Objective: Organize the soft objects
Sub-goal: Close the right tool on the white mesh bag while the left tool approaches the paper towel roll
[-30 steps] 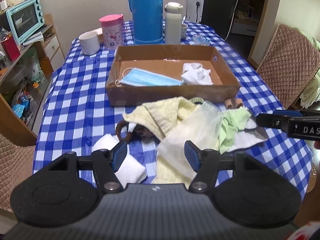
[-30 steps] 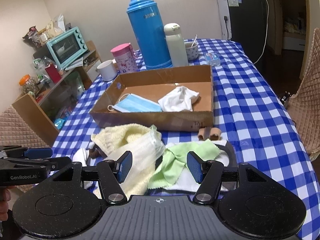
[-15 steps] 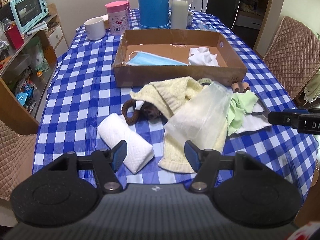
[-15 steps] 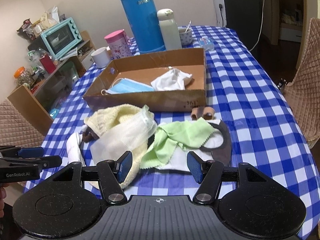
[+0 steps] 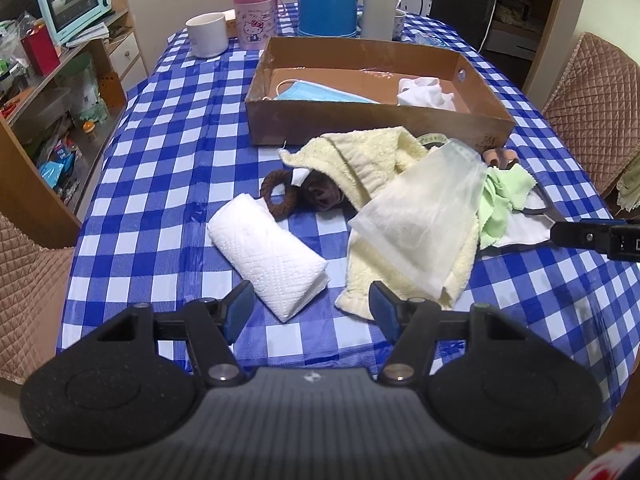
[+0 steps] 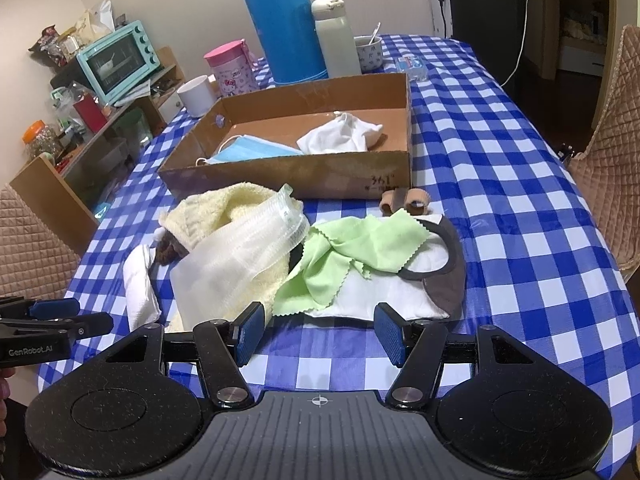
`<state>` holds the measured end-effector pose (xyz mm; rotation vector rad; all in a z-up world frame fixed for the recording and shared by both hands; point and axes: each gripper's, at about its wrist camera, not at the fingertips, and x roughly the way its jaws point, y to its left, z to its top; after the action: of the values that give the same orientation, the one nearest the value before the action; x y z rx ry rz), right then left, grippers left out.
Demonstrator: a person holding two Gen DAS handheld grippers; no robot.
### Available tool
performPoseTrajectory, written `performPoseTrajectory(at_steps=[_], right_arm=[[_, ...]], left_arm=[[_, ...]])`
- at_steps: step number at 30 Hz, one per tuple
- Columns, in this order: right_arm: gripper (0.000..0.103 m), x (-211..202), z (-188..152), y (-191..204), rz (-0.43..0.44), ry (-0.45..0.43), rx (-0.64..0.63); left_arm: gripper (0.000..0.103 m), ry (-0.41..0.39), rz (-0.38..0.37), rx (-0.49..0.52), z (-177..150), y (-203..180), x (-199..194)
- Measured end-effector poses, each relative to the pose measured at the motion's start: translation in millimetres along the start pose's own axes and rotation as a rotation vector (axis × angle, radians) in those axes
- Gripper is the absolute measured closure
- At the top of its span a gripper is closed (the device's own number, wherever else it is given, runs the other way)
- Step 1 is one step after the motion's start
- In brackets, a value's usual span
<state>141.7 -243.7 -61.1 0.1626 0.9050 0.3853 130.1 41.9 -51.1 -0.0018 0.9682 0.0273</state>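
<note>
Both your tools, left tool (image 5: 310,312) and right tool (image 6: 318,334), hang released and empty. Lower the left squarely over the tissue roll (image 5: 268,250), clamp mid-body, then carry to the box (image 5: 372,122).

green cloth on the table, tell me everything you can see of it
The green cloth is thin, pale lime, with zigzag-cut edges. It lies crumpled and partly folded on the checked tablecloth, in front of the cardboard box. It rests over a white and grey face mask, and its left edge meets the translucent mesh bag. Neither hand-held gripper touches it.
</note>
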Motion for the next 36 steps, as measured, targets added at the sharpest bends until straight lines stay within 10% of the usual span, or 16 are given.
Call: performPoseTrajectory(at_steps=[36], right_arm=[[0.043, 94.8, 28.9, 35.8, 0.142, 0.071, 0.073]], left_arm=[[0.042, 0.045, 0.024, -0.068, 24.3, 19.9, 55.1]])
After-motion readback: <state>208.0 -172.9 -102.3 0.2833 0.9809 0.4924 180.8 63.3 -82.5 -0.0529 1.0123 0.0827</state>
